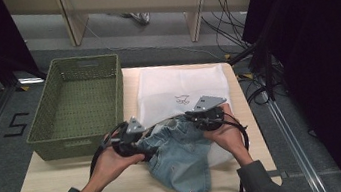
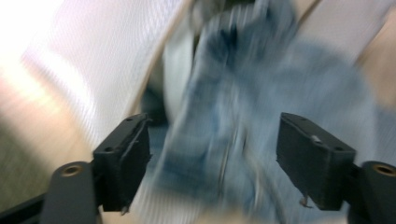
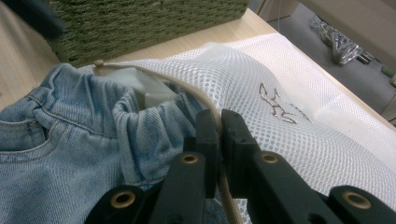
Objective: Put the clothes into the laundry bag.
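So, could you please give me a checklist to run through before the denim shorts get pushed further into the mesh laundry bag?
1. Right gripper shut on the rim of the white mesh laundry bag: ok.
2. Left gripper jaws open around the denim shorts: ok, nothing gripped yet.
3. Bag mouth held open: ok, the waistband sits inside the rim in the right gripper view.
4. Shorts fully inside: not ok, most of them lie outside on the table.
5. Green woven basket clear of the work: ok.
6. Left gripper aim: cannot tell, that view is blurred.
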A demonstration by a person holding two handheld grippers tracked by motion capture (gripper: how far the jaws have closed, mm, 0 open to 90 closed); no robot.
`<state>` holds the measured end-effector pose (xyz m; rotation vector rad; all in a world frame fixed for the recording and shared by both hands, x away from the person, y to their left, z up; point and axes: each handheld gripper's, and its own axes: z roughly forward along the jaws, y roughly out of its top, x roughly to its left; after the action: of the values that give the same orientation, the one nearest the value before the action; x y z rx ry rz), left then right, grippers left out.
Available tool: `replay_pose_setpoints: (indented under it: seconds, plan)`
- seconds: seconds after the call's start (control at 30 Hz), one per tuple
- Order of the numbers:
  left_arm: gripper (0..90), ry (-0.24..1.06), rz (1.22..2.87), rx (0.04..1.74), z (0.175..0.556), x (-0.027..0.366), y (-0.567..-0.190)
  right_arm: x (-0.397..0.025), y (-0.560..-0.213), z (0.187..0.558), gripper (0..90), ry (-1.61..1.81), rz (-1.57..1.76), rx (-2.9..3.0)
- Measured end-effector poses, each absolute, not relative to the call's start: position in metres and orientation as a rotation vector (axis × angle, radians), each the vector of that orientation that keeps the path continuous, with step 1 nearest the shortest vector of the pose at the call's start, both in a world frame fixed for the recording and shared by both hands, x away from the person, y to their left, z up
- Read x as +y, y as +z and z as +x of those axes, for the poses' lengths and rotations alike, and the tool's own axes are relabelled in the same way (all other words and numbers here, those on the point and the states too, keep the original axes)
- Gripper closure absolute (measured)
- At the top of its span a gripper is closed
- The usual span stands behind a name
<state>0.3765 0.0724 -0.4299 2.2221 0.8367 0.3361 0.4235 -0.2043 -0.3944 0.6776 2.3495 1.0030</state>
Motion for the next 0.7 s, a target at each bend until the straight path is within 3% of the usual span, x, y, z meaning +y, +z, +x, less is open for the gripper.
replay_pose_setpoints:
  seconds: [0.03, 0.17, 0.23, 0.27, 0.33, 0.4, 0.53, 0.7]
  plan:
    - [22.7, 0.336, 2.222, 0.837, 0.377, 0.072, -0.430, -0.204, -0.394, 0.424, 86.8, 0.997, 0.664, 2.351]
    - [20.5, 0.092, 2.201, 1.021, 0.382, 0.077, -0.472, -0.201, -0.394, 0.423, 86.8, 1.002, 0.667, 2.354]
    - [26.2, 0.003, 2.175, 1.036, 0.392, 0.069, -0.482, -0.200, -0.394, 0.423, 86.7, 1.001, 0.657, 2.357]
    - [32.4, 0.004, 2.192, 0.994, 0.396, 0.065, -0.483, -0.199, -0.394, 0.423, 86.7, 1.004, 0.655, 2.362]
    - [54.7, 0.031, 2.173, 0.950, 0.400, 0.054, -0.479, -0.198, -0.394, 0.424, 86.8, 1.001, 0.645, 2.365]
    - [64.4, 0.062, 2.129, 0.912, 0.405, 0.043, -0.466, -0.198, -0.395, 0.423, 86.8, 1.002, 0.655, 2.368]
    - [65.9, 0.106, 2.091, 0.850, 0.421, 0.025, -0.437, -0.200, -0.392, 0.423, 86.8, 1.019, 0.648, 2.354]
    - [64.0, 0.191, 2.111, 0.908, 0.452, 0.010, -0.462, -0.203, -0.388, 0.422, 86.8, 1.026, 0.655, 2.340]
